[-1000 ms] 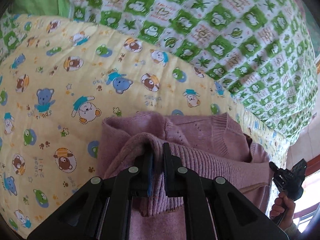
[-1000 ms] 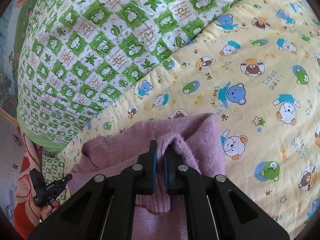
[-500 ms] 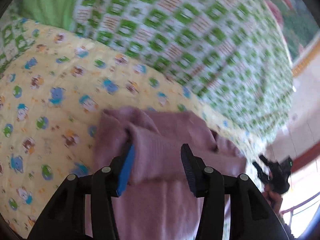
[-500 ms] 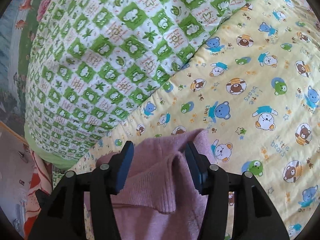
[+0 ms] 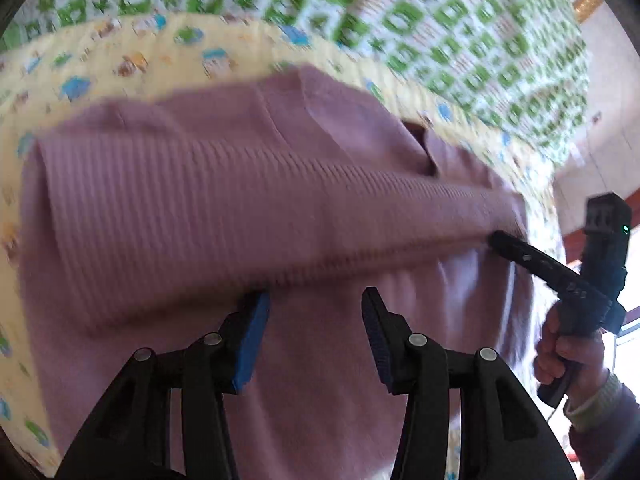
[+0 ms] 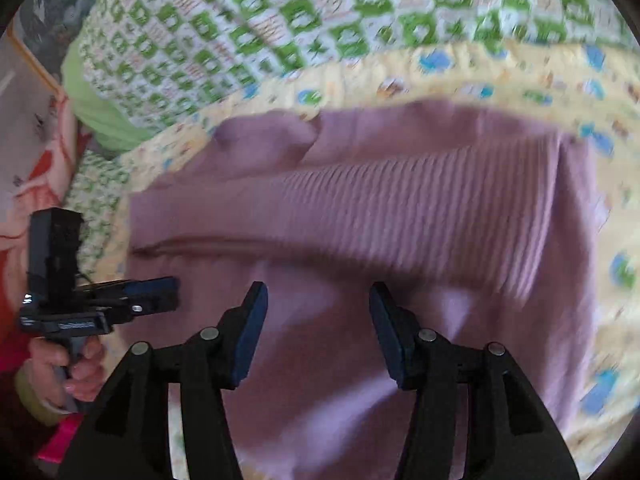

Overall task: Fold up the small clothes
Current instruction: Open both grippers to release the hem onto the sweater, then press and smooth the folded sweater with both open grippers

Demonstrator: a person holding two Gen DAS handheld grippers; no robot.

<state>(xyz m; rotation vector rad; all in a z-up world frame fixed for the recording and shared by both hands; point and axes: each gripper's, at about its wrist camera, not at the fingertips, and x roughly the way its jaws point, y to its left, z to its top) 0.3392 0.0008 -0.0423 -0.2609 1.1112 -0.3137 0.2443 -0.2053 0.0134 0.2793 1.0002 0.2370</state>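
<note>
Mauve sweater (image 5: 248,208) folded on yellow bear-print quilt (image 6: 440,60), both grippers' jaws parted, holding nothing

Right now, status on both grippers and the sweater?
Left gripper open, right gripper open, jaws just opened, nothing pinched. Sweater folded over on quilt. Nothing in the way.

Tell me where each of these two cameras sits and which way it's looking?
Left wrist view: sits on the left claw, looking forward and down along its open fingers at the pink sweater on the yellow blanket; the person's right hand with the right claw shows at the right edge.
Right wrist view: sits on the right claw, aimed down the same way, fingers open; the left hand holding its claw shows at the left edge.
Both share the sweater, the yellow blanket and the green checked quilt, and each sees the other claw.
</note>
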